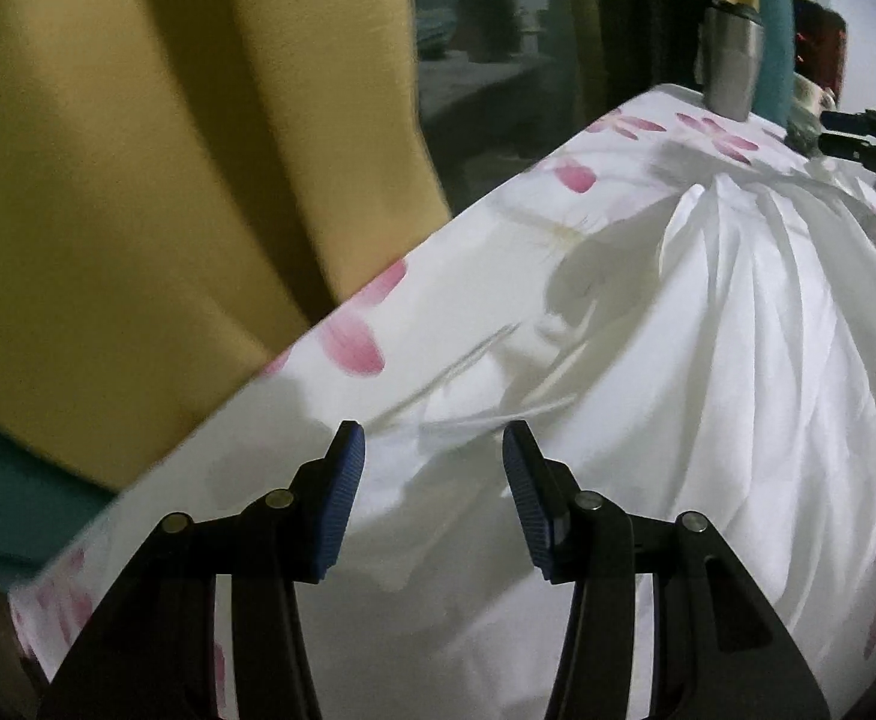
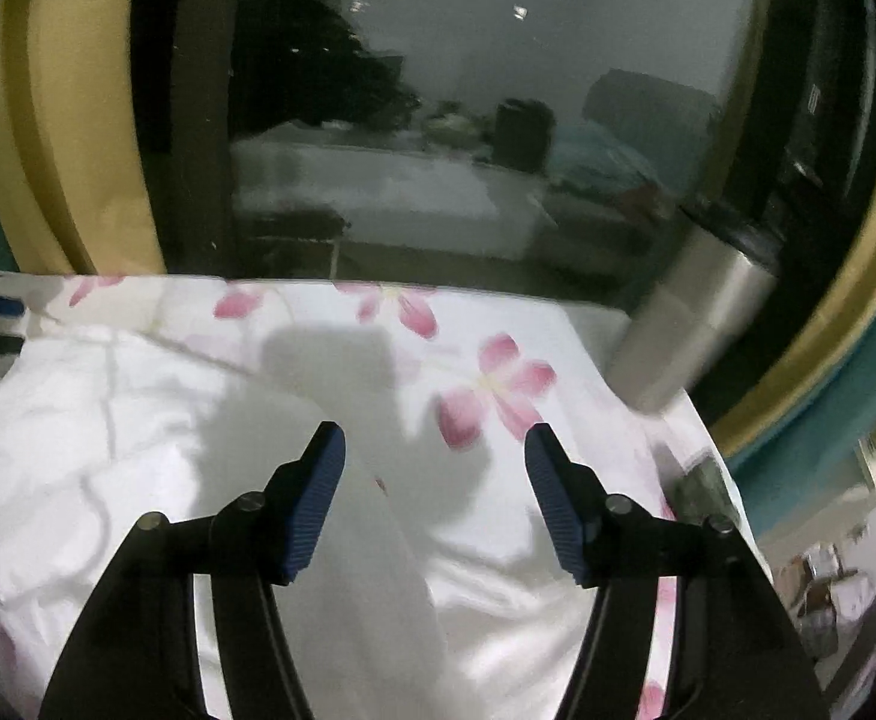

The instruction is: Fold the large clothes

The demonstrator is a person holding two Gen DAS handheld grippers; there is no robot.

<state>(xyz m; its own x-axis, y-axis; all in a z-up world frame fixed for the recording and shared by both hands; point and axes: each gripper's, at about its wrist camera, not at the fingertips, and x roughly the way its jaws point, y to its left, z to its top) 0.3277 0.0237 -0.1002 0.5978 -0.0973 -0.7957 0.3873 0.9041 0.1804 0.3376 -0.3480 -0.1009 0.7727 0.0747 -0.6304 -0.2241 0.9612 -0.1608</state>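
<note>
Curtains (image 1: 138, 192) in mustard yellow fill the left of the left wrist view, hanging just behind the far edge of a surface spread with a white cloth printed with pink flowers (image 1: 354, 342). Teal fabric (image 1: 12, 516) shows below the yellow at the far left. Further right a dark window pane (image 1: 486, 72) reflects the room. A steel tumbler (image 1: 732, 60) stands upright on the flowered cloth near its far corner, close to the window.

On that cloth lies the white garment (image 1: 738, 348), rumpled, with long folds fanning out from a gathered point near the tumbler. It spreads from beneath the left gripper (image 1: 432, 492) across to the right edge of that view.

Both blue pads of the left gripper stand apart with nothing pinched between them, angled down over the garment's near edge. At the far right of the same view the right gripper's tips (image 1: 858, 132) reach in above the garment, near the tumbler.

From the right wrist camera, the right gripper (image 2: 435, 498) is released too, jaws wide and empty, tilted down over the white fabric (image 2: 108, 420) and casting its shadow (image 2: 330, 372) on the flowered cloth (image 2: 498, 384). The tumbler (image 2: 696, 324) leans in blurred at right, just beside the cloth's corner. Small clutter (image 2: 840, 588) beyond the right edge is too blurred to name.
</note>
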